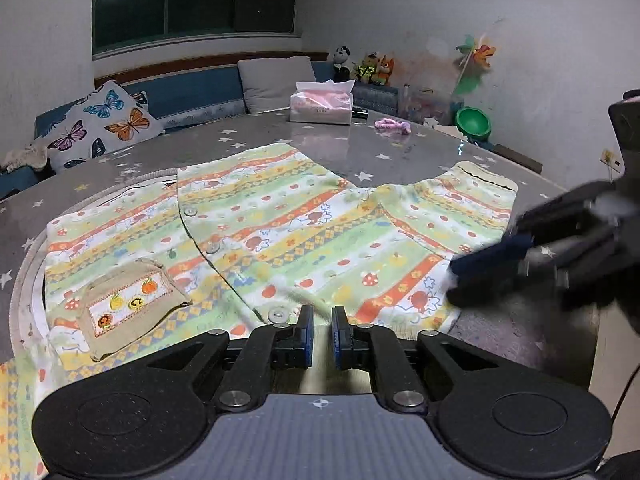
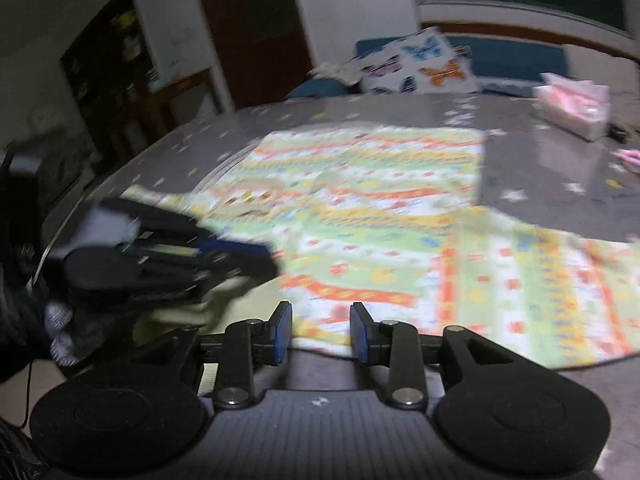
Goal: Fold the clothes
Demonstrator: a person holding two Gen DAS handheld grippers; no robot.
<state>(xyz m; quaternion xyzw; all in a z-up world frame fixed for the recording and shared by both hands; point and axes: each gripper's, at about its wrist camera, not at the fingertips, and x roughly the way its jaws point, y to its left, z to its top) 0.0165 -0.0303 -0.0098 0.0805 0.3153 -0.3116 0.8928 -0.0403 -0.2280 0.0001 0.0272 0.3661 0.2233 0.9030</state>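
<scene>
No text can be read — the print on the tissue box [image 1: 321,109] is too small and blurred.

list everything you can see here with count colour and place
shirt: 1, green, yellow and orange stripes, spread flat mid table
pocket: 1, tan, on the shirt's left panel
table: 1, grey with white stars, under the shirt
tissue pack: 1, pink and white, far side of table
pink cloth: 1, small, right of the tissue pack
butterfly pillow: 1, white with coloured butterflies, on the bench at left
grey pillow: 1, on the bench behind the table
soft toys: several, far bench corner
green bowl: 1, right of the table
left gripper: black, blue pads, at the near hem, narrow gap
right gripper: black, blue pads, open, at the near hem
</scene>
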